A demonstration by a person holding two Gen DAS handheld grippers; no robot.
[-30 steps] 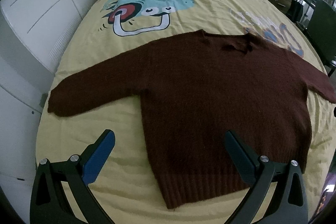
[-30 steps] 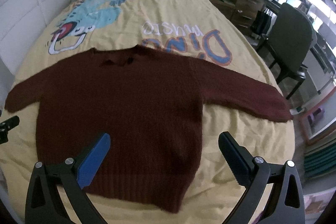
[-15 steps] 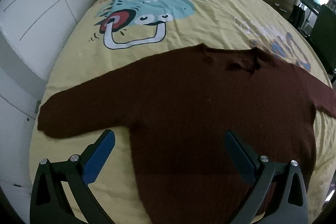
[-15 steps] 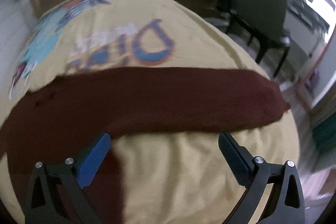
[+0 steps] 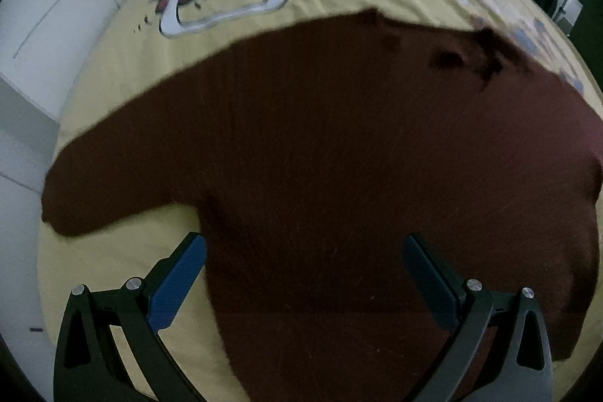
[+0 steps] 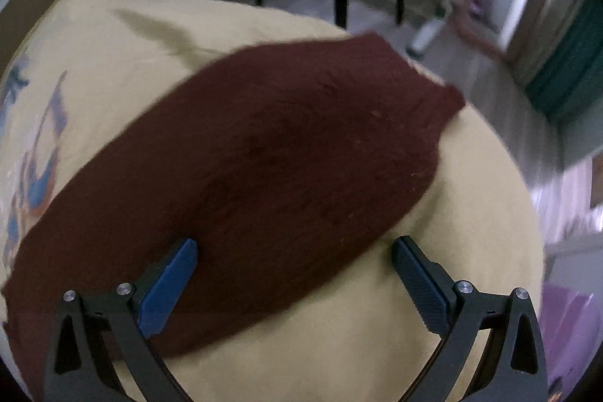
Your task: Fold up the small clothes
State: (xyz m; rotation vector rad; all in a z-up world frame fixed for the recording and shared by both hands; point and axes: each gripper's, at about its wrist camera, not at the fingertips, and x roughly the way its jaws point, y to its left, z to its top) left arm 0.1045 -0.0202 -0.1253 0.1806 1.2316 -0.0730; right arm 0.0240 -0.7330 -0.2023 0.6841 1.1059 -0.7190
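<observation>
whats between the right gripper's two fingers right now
The sweater's sleeve fills most of that gap in the right gripper, with bare yellow bedsheet by its right finger; right wrist view.

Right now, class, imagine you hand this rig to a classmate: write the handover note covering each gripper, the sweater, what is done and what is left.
Left gripper: open, empty, over the lower left body of the maroon sweater.
Right gripper: open, empty, over the right sleeve, short of its cuff.
Sweater: lies spread flat on the yellow bedspread, left sleeve stretched out.
Done: no fold shows yet.
Left: probably grasp the right sleeve, fold it in, then the left sleeve, then the body.
</observation>
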